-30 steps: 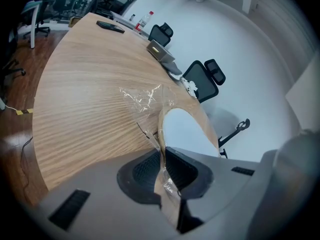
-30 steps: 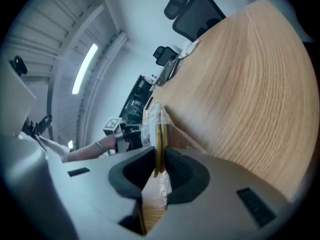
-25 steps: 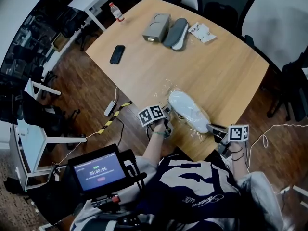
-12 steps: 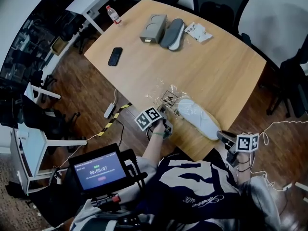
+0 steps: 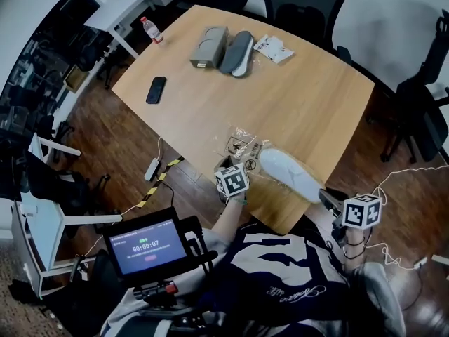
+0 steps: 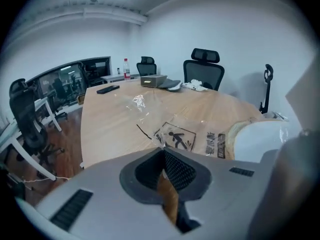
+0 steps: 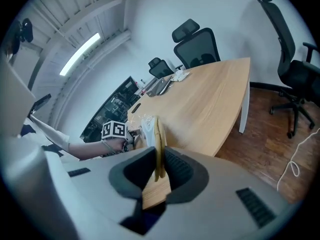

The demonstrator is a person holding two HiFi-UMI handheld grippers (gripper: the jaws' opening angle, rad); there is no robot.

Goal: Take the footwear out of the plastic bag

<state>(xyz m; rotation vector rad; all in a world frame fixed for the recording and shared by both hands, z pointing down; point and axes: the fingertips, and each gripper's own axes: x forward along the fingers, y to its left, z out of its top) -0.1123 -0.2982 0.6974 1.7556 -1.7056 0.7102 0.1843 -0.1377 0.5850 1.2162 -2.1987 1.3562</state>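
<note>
Here, the table (image 5: 309,111) as seen from my head; the white footwear (image 5: 290,175) lies at its near right edge, heel end towards me and toe end pointing left. The clear plastic bag (image 5: 242,147), crumpled and printed with a warning figure, lies just to the left of the toe; whether the toe is inside its mouth I cannot tell. My left gripper (image 6: 161,151) has its jaws pressed together on a fold of the bag's near edge. My right gripper (image 7: 157,156), off the table's near right corner, pinches the footwear's heel end, which shows edge-on between the pads. At the far side of the table: a grey box (image 5: 206,46), a dark insole (image 5: 236,50) touching it, and a white packet (image 5: 272,48) to the right; a phone (image 5: 156,89) and a bottle (image 5: 150,29) sit far left.
</note>
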